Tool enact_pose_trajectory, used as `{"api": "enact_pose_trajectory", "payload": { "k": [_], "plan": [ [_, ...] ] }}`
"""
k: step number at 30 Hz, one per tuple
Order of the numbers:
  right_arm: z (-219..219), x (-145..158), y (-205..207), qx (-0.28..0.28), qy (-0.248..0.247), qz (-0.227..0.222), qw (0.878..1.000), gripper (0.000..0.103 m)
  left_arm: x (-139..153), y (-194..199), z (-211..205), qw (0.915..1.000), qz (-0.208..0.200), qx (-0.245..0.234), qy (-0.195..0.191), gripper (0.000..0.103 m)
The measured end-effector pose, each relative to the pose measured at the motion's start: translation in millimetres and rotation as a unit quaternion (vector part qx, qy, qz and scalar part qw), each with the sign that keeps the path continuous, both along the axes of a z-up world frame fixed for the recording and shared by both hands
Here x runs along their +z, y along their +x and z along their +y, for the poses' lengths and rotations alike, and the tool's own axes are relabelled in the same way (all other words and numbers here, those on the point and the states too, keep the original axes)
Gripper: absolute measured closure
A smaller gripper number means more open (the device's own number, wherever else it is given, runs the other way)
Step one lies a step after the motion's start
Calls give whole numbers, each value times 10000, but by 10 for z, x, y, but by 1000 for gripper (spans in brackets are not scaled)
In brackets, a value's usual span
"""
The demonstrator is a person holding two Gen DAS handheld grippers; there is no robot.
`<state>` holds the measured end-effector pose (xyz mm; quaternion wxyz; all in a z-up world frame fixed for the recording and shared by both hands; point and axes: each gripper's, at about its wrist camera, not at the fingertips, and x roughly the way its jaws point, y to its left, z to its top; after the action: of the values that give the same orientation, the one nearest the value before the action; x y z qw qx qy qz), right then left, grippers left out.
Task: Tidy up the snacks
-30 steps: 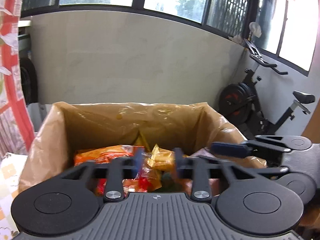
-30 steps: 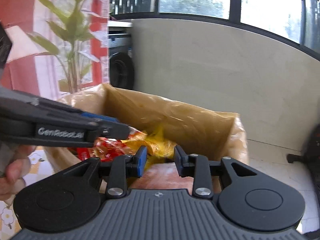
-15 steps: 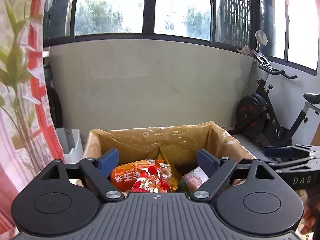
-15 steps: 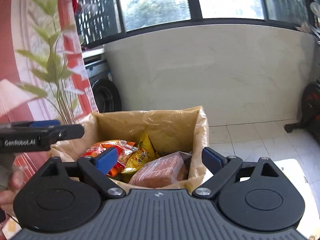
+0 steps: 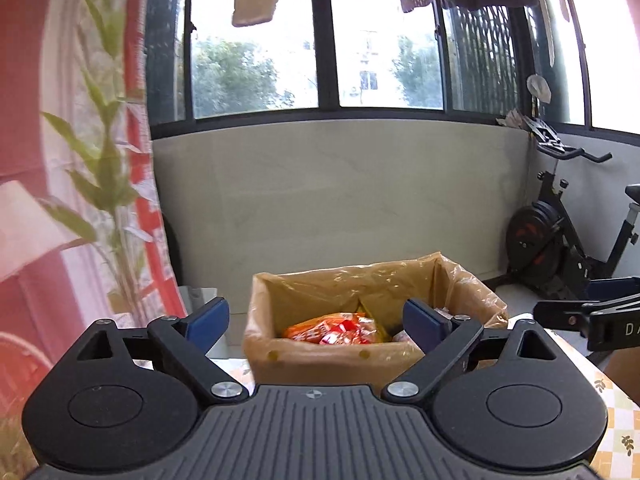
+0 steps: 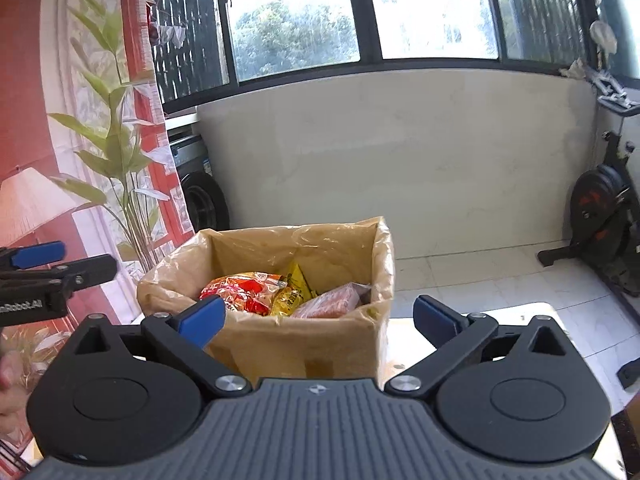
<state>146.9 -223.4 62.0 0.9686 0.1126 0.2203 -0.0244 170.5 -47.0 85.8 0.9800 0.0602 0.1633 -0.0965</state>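
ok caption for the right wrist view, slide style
Right gripper, jaws open and empty, in front of the plastic-lined cardboard box holding an orange-red snack bag, a yellow packet and a pink pack.

Snack packets (image 6: 280, 292) lie piled, perhaps three, in box (image 6: 320, 344).

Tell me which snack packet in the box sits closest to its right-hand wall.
The pinkish-red packet, leaning by the right wall of the lined cardboard box; the yellow packet sits mid-box, the orange-red packet left.

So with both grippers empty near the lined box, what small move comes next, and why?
Probably swing away to look for another snack. The left gripper and right gripper have just been opening, nothing between their jaws, and the plastic-lined cardboard box already holds the orange-red packet, yellow packet and pink packet.
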Motion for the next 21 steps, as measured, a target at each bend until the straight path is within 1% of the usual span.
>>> {"api": "enact_pose_trajectory", "payload": {
  "k": [4, 8, 11, 16, 21],
  "plan": [
    [86, 65, -268, -65, 68, -90, 9999, 1, 71, -318, 135, 9998, -63, 203, 68, 8],
    [186, 118, -483, -217, 40, -130, 9997, 1, 145, -584, 272, 9995, -6, 306, -112, 8],
    [254, 162, -633, -278, 67, -179, 9994, 1, 184, -772, 325, 9991, -23, 397, -115, 8],
    [339, 218, -856, -352, 71, -221, 9991, 1, 222, -1028, 402, 9986, -61, 485, -207, 8],
    [400, 277, -1026, -390, 39, -279, 9988, 1, 264, -1188, 431, 9984, -205, 497, -151, 8]
  ]
}}
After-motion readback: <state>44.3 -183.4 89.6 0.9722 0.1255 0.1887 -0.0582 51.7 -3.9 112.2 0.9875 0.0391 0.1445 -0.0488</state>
